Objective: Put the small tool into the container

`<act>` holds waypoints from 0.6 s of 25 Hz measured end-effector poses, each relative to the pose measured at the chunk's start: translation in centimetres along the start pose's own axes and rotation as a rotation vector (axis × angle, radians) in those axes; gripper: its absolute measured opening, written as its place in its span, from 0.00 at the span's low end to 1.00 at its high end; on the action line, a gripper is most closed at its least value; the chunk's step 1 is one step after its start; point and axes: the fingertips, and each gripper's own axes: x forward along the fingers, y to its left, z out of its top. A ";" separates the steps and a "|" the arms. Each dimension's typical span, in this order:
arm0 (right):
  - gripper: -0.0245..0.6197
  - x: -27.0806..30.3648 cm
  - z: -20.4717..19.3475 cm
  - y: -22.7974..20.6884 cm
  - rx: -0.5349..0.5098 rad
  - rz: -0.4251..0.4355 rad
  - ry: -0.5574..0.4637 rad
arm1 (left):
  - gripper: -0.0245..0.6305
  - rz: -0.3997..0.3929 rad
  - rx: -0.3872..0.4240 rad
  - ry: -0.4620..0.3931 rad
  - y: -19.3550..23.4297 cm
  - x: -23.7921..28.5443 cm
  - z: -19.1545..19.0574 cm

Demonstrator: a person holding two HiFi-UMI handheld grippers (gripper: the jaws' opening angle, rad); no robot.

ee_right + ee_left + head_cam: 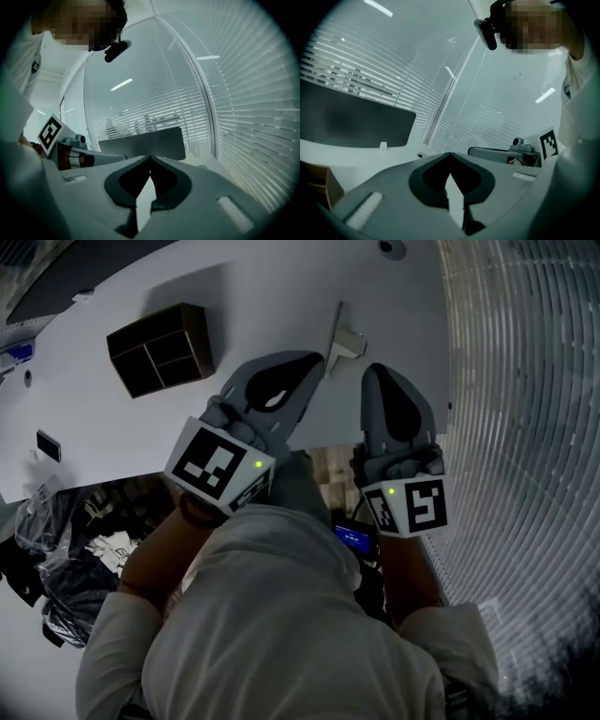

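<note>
Container (159,349) is sitting on the white table (84,418), up and to the left of my two tools. I am seeing one dark brown box, split by dividers into compartments. They are too dark for me to tell what is lying in them.

One small white piece (345,341), which I am taking for the thing to be moved, is lying on the table well to the right of the container. It is just beyond the tips of both tools and between them, with a thin pale strip beside it.

I am holding the left tool (314,358) so that it is pointing up and to the right, and its body is lying between the container and the white piece. In its own view the left tool (450,154) is showing its jaws pressed together at the tips, pinching nothing.

The right tool (378,369) is pointing straight up the table. Its view (150,158) is also showing the jaws pressed together and empty.

One small black item (47,444) is resting near the table's left edge. Dark bags (56,549) are piling on the floor below. One dark monitor (347,122) is standing at the table's far side, and blinds (525,409) are running along the right.
</note>
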 end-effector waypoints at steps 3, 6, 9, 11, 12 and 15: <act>0.04 0.7 -1.5 -1.2 0.008 -0.013 0.027 | 0.04 -0.004 -0.007 0.019 0.8 1.3 -1.1; 0.04 1.2 -2.9 -2.4 0.014 -0.027 0.051 | 0.04 -0.011 -0.012 0.041 1.4 2.5 -2.5; 0.04 1.8 -4.3 -3.5 0.010 -0.037 0.070 | 0.04 -0.013 -0.019 0.060 2.2 3.9 -4.1; 0.04 2.3 -5.2 -4.4 0.010 -0.046 0.087 | 0.04 -0.017 -0.018 0.078 2.8 4.7 -5.2; 0.04 2.5 -5.6 -4.7 0.012 -0.051 0.095 | 0.04 -0.018 -0.019 0.088 3.1 5.1 -5.8; 0.08 3.2 -7.1 -5.5 0.019 -0.055 0.121 | 0.04 -0.025 -0.020 0.111 3.7 6.0 -7.1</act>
